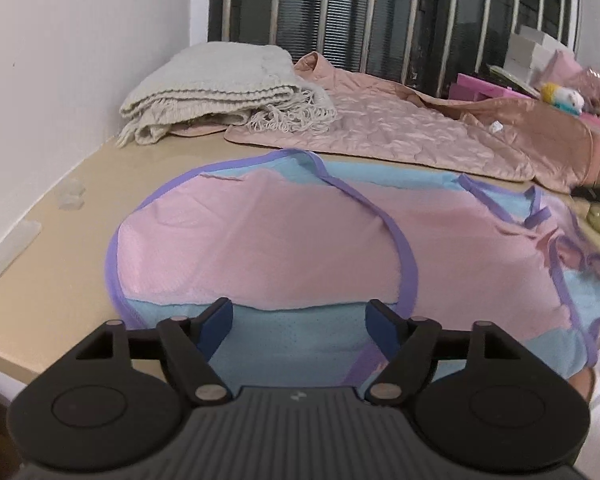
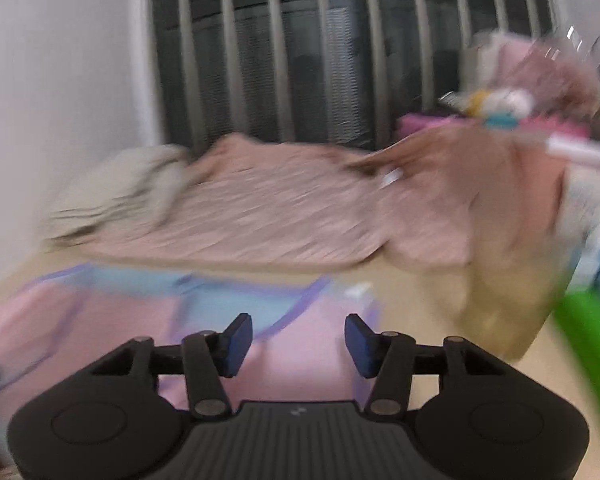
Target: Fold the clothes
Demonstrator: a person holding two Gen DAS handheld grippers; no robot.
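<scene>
A pink and light-blue sleeveless garment point(image 1: 268, 240) with purple trim lies spread flat on the beige table point(image 1: 60, 272). Its near blue edge reaches the table's front. My left gripper point(image 1: 300, 326) is open and empty, just above that near edge. In the right wrist view, which is motion-blurred, the same garment point(image 2: 308, 352) lies under and left of my right gripper point(image 2: 298, 344), which is open and empty above the garment's right part.
A folded cream blanket point(image 1: 220, 88) and a pink quilted cover point(image 1: 400, 128) lie at the back of the table. Boxes, toys and clutter point(image 1: 548, 80) crowd the far right. A green object point(image 2: 588, 352) stands at the right. A wall is on the left.
</scene>
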